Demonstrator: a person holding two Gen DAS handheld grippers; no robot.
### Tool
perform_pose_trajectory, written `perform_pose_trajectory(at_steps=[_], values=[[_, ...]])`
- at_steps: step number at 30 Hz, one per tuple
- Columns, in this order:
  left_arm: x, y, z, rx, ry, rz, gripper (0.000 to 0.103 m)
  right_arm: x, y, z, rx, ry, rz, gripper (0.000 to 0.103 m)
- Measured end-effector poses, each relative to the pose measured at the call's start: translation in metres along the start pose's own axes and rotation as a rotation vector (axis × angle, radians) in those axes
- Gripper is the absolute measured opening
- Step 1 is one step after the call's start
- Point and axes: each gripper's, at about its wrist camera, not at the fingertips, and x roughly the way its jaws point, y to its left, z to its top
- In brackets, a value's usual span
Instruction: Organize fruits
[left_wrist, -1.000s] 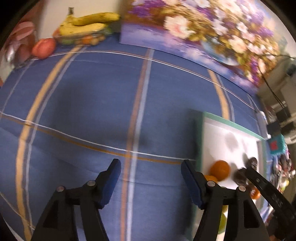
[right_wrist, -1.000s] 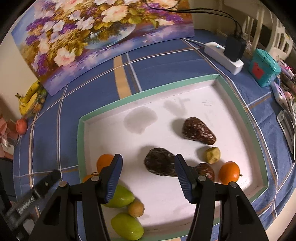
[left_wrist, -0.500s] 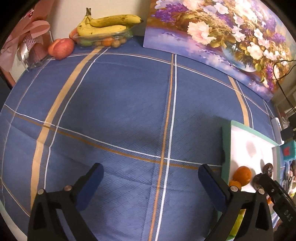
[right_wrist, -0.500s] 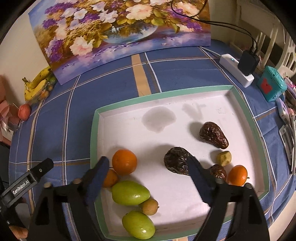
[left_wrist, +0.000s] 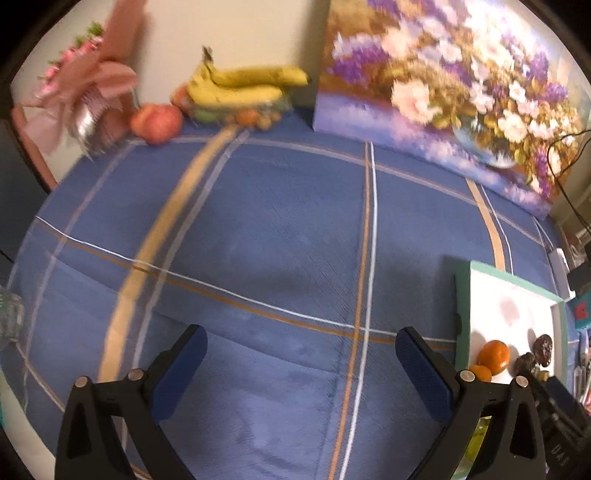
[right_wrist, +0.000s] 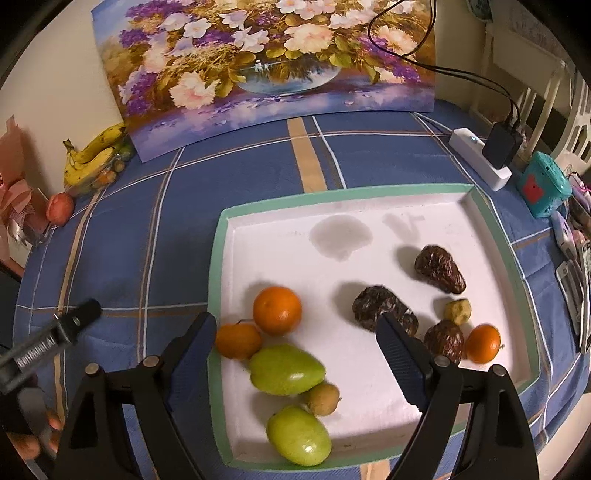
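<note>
A white tray with a green rim (right_wrist: 218, 258) holds three oranges (right_wrist: 277, 310), two green mangoes (right_wrist: 286, 369), three dark brown wrinkled fruits (right_wrist: 382, 308) and two small yellowish fruits (right_wrist: 323, 398). My right gripper (right_wrist: 295, 321) hovers open above the tray's near left part, nothing pressed between its pads. My left gripper (left_wrist: 301, 334) stands wide open over bare blue tablecloth, left of the tray (left_wrist: 463, 295). Its black finger (right_wrist: 55, 332) shows at the left of the right wrist view.
Bananas (left_wrist: 240, 86) on a dish of small fruit and a red apple (left_wrist: 157, 122) sit at the far table edge beside a pink bouquet (left_wrist: 85, 85). A flower painting (right_wrist: 273, 62) leans behind. A power strip (right_wrist: 480, 162), a teal device (right_wrist: 541, 188) and remotes lie right of the tray.
Both grippers' jaws have spread wider. The right gripper drew back from the dark fruit, which stays on the tray. The left gripper tilted up, bringing the far table edge into view.
</note>
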Motion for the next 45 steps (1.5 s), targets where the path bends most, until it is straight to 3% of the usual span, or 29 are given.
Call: perform_pose_trajectory(at_steps=[4, 8, 14, 19, 28, 37, 45], values=[[-0.015, 0.005, -0.005, 0.009, -0.030, 0.025, 0.103, -0.007, 0.002, -0.009, -0.004, -0.007, -0.012, 0.088], [-0.029, 0.006, -0.016, 0.042, -0.054, 0.193, 0.103, -0.015, 0.005, -0.017, -0.015, -0.020, 0.003, 0.089], [-0.032, 0.015, -0.036, 0.057, 0.021, 0.119, 0.103, -0.030, 0.011, -0.033, -0.041, -0.046, 0.004, 0.089], [-0.041, 0.021, -0.053, 0.071, 0.031, 0.091, 0.103, -0.040, 0.015, -0.048, -0.061, -0.064, 0.007, 0.089], [-0.063, 0.033, -0.078, 0.101, -0.025, 0.049, 0.103, -0.054, 0.017, -0.076, -0.084, -0.085, -0.002, 0.089], [-0.061, 0.026, -0.081, 0.147, 0.001, 0.035, 0.103, -0.058, 0.016, -0.076, -0.077, -0.101, 0.006, 0.089], [-0.060, 0.031, -0.078, 0.129, 0.018, 0.039, 0.103, -0.056, 0.017, -0.076, -0.080, -0.098, 0.004, 0.089]])
